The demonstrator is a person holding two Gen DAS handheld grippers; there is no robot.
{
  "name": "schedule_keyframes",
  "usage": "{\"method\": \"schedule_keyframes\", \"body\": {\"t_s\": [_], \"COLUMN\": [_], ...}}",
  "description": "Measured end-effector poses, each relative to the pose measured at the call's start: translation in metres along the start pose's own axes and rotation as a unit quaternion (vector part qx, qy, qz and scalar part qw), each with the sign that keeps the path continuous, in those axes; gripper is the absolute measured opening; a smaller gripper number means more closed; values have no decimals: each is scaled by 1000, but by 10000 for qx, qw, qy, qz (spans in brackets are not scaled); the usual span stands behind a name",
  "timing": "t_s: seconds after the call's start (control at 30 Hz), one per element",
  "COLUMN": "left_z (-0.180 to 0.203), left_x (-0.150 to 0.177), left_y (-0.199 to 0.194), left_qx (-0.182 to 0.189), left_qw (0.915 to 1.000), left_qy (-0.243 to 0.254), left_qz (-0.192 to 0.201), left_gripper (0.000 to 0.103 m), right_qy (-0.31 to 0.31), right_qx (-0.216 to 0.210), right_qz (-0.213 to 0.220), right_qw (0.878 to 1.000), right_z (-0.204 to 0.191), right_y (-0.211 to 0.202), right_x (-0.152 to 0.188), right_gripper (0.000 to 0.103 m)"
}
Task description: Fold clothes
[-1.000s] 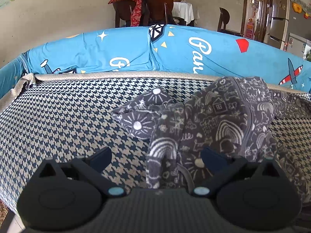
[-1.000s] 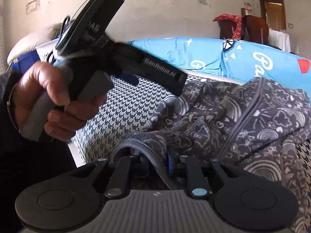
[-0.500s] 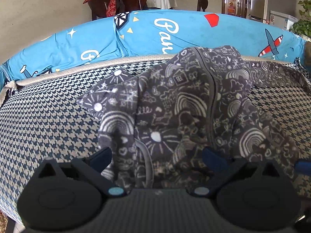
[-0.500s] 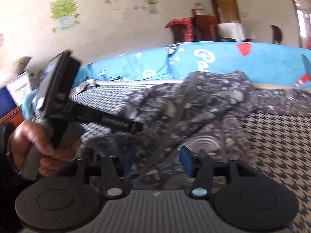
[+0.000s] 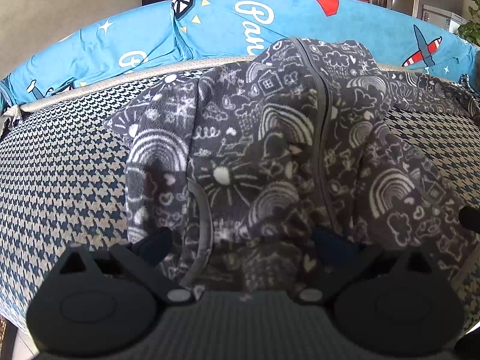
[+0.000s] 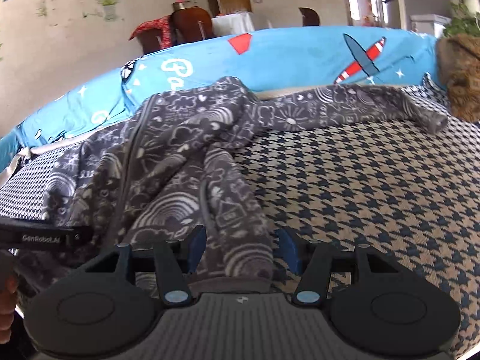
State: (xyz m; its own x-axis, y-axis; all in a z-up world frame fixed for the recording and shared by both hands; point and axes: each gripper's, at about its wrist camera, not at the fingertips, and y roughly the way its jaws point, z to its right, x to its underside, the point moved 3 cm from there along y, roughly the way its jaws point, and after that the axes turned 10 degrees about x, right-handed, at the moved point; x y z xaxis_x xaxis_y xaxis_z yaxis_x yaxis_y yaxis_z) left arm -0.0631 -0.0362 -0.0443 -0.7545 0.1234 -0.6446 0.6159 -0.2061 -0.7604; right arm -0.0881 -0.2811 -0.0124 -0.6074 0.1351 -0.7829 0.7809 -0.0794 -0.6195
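Nearest the lens, the left gripper (image 5: pixel 240 243) had its jaws wide apart over the bunched near edge of the grey doodle-print garment (image 5: pixel 270 150). The right gripper (image 6: pixel 241 246) also stood spread, a sleeve end lying between its fingers, unpinched. Beyond, the garment sprawled across the houndstooth cushion (image 6: pixel 375 186), one sleeve stretched far right. Behind ran the blue printed cover (image 5: pixel 210 33).

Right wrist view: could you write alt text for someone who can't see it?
A grey fleece garment with white doodle prints lies crumpled on a houndstooth-covered surface, one sleeve stretched far right. The right gripper is open, straddling the garment's near end; a bright blue printed cushion runs behind.
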Motion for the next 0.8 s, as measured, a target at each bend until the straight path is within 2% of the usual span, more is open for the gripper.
{"method": "schedule_keyframes", "body": {"t_s": [0.3, 0.43, 0.6, 0.7, 0.77, 0.8], "left_z": [-3, -3, -4, -3, -2, -2], "left_x": [3, 3, 3, 4, 5, 5], "left_y": [3, 3, 4, 4, 5, 5], "left_qx": [5, 18, 38, 36, 31, 28], "left_qw": [10000, 9999, 9999, 9998, 9998, 9998], "left_qy": [-86, -105, -157, -187, -195, -196], "left_qz": [-51, -49, -60, -66, -71, -69], "left_gripper": [103, 103, 103, 103, 103, 103], "right_qy": [211, 383, 327, 196, 94, 64], "right_qx": [-71, -307, -323, -333, -370, -403], "right_qz": [-226, -385, -291, -224, -201, -196], "right_qw": [9995, 9981, 9985, 9990, 9991, 9990], "right_z": [5, 3, -8, -16, -20, -21], "right_y": [6, 15, 26, 28, 28, 28], "right_x": [4, 7, 10, 11, 12, 12], "right_gripper": [60, 60, 61, 48, 34, 31]}}
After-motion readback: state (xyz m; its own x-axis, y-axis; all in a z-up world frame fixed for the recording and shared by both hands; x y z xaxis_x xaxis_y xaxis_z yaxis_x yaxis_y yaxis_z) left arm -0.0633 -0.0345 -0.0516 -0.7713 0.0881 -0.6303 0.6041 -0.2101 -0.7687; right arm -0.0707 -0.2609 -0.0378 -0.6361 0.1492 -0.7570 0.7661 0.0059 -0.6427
